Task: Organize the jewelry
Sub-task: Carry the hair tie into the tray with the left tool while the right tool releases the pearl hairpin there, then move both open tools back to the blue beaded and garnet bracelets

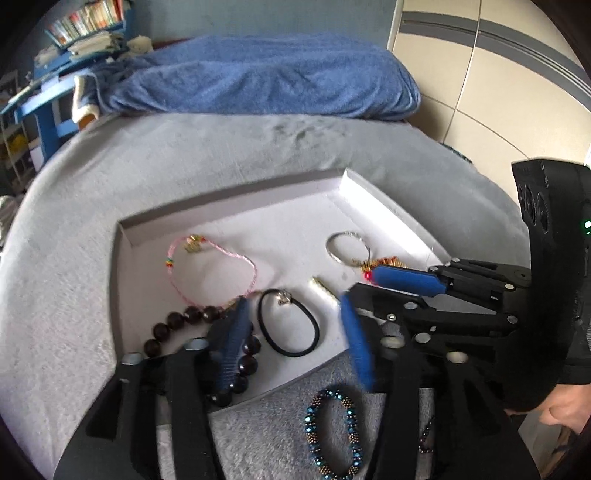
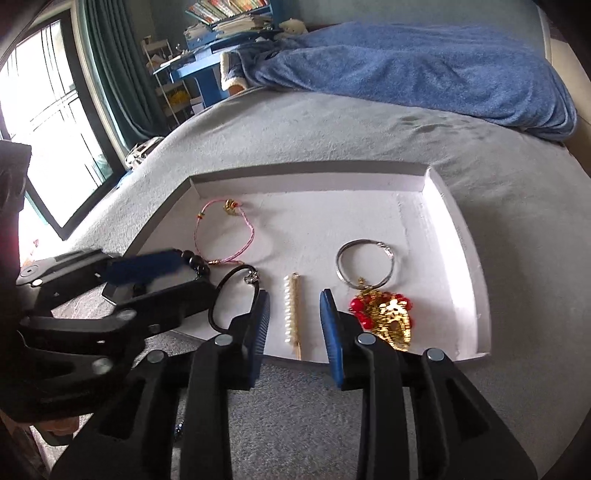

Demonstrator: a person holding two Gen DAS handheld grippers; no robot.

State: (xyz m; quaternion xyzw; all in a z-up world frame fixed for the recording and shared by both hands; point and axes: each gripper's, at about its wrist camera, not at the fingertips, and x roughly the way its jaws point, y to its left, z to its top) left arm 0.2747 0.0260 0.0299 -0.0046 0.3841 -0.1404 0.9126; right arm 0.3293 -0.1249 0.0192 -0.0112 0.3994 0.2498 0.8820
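Observation:
A shallow white tray (image 1: 236, 206) lies on the grey bedcover. It holds a pink cord bracelet (image 1: 212, 266), a silver ring (image 1: 347, 247) with a red and gold charm (image 2: 388, 317), a pearl bar (image 2: 293, 310), a black cord loop (image 1: 288, 325) and a dark bead bracelet (image 1: 173, 325). My left gripper (image 1: 295, 339) is open over the tray's near edge, with the black loop between its fingers, untouched. One finger overlaps the dark beads. My right gripper (image 2: 295, 332) is open astride the pearl bar, pads clear of it. A blue beaded bracelet (image 1: 334, 432) lies outside the tray.
A blue towel-covered pillow (image 1: 266, 77) lies at the far end of the bed (image 1: 92, 221). Blue shelves with books (image 2: 221, 22) and a window (image 2: 40, 129) stand to the left. A hand (image 1: 561, 406) holds the right gripper. Another small dark bracelet (image 1: 426, 435) lies near the blue one.

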